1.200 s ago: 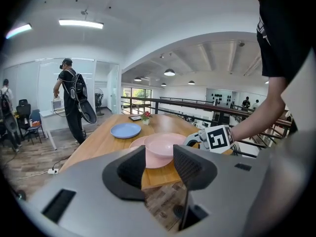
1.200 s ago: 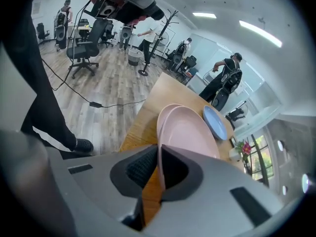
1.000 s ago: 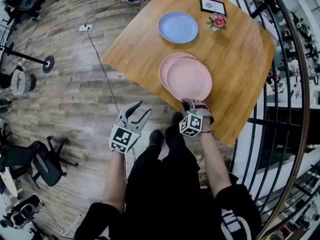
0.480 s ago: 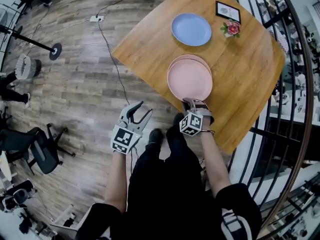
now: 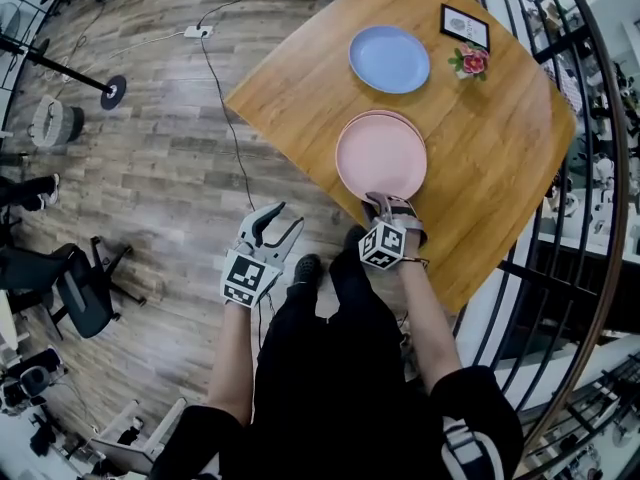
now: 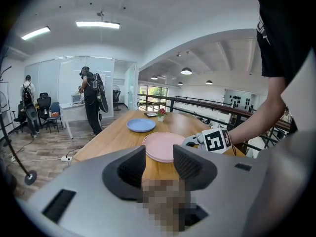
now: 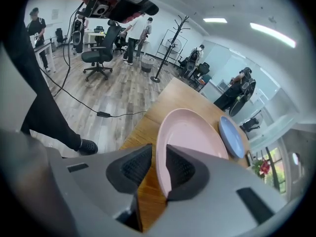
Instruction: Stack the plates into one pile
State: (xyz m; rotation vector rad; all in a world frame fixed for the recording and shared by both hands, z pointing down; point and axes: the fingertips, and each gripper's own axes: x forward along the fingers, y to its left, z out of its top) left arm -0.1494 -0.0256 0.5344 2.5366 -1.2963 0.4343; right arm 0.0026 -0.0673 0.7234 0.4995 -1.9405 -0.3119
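Item 1: pink plates [image 5: 381,155], two, piled, near edge of table [image 5: 500,158]. The top one's near rim sits btwn the jaws of the right gripper [image 5: 385,206]. The jaws have just been opening. A gap shows beside the rim, so the grip is let go and the plate rests on the pile.

Item 2: blue plate [image 5: 390,59], alone, flat, well beyond the pile, on its far side from the person.

Item 3: left gripper [image 5: 283,218], jaws apart, nothing in them, off the table over the floor.

Judged: right gripper is nearer the blue plate, w/ the reach going over the pile.
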